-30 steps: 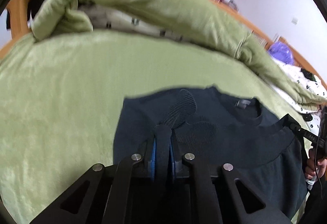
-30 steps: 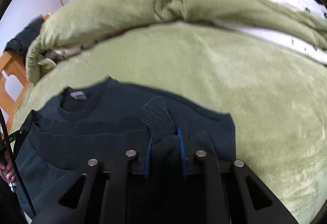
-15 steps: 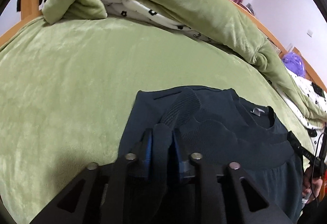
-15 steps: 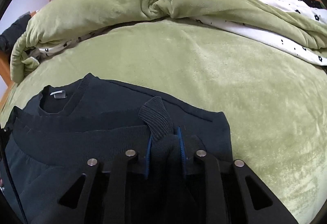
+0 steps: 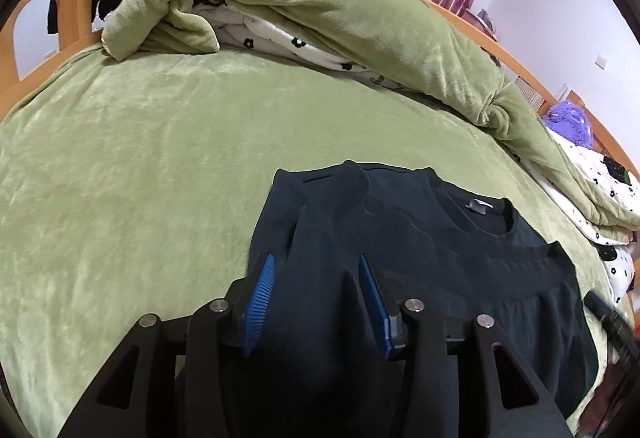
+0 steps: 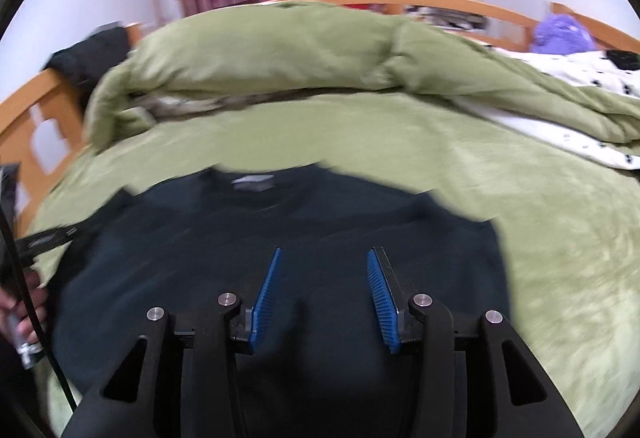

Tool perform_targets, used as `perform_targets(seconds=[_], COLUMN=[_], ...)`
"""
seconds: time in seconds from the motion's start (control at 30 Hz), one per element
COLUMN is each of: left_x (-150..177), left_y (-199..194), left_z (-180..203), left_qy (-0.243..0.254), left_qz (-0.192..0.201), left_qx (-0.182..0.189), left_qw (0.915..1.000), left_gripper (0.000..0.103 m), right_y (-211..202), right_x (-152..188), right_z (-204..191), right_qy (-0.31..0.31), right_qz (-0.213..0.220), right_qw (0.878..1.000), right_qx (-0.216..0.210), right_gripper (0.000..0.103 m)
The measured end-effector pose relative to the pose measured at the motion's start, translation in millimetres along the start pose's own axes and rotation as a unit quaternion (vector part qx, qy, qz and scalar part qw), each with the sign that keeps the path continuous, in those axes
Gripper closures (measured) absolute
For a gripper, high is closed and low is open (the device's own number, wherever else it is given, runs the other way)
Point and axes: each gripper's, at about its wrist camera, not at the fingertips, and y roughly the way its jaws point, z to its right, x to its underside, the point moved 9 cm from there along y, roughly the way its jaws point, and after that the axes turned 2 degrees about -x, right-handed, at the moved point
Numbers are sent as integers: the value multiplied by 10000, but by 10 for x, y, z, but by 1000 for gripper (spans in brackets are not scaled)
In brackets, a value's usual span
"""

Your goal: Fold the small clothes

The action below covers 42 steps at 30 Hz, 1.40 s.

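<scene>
I have just let go with both hands: half a second ago each gripper was clamped on a bunch of dark cloth, and now both stand released, blue pads spread wide. My left gripper [image 5: 316, 298] hangs over the left side of the dark sweater [image 5: 420, 250], with a ridge of cloth rising between the parted pads; I cannot tell whether the pads touch it, but nothing is pinched. My right gripper [image 6: 324, 298] is likewise released above the sweater's right half, and that view is smeared, which I take to mean this hand is in motion, likely pulling back. The sweater lies on the near part of the green blanket [image 5: 140, 158], its collar and label [image 5: 478, 206] toward the far side, and a folded edge runs across it just near of the collar. The bottom half appears to have been brought up over the chest and dropped there, so I judge this crosswise fold as laid. On the left a sleeve cuff [image 5: 352, 174] shows near the far edge, on top of the body, suggesting the sleeves were tucked in already. The rolled green quilt [image 5: 320, 6] sits well apart at the far side. What remains, I think, is to check that the fold holds and perhaps fold once more.
</scene>
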Motion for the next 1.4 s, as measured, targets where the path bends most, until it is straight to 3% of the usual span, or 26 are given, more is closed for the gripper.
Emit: perform_targets(seconds=[0.1,0.2,0.3,0.37,0.77,0.9,1.13,1.4], left_x=[65,123,165,194,475,790,1371,1589], left_y=[-155,-293,-421,-504,-905,-1019,-1015,-839], left_z=[-45,-107,-168,-199,-224,-283,-458,-485], left_qy=[-30,14,-101,-148,-83,-472,-889,-1387], left_qz=[101,150,145,155,223,113,-207,-569], left_qx=[69,44,139,173,299,704,912,1247], left_qw=[9999,9999,9997,9996,9993,9963,9916,9808], left_gripper=[44,44,44,44,43,43,43,43], right_y=[18,135,280,236,-61,-180,-307,-476], right_x=[294,566,876,902,1041,1103,1256,1356], right_z=[-338,-464,-522,-547,-540,-543,-572,-613], right_qy=[-34,56,-136,-275,101,182,40,60], right_qz=[-153,-340,-508,-342,-454,-499,-546,-519], right_qw=[9998,9993,9984,9983,9973,9968,9959,9968], right_qx=[-93,-119,206,395,575,591,720,601], right_gripper=[58,58,58,58,58,58,58,58])
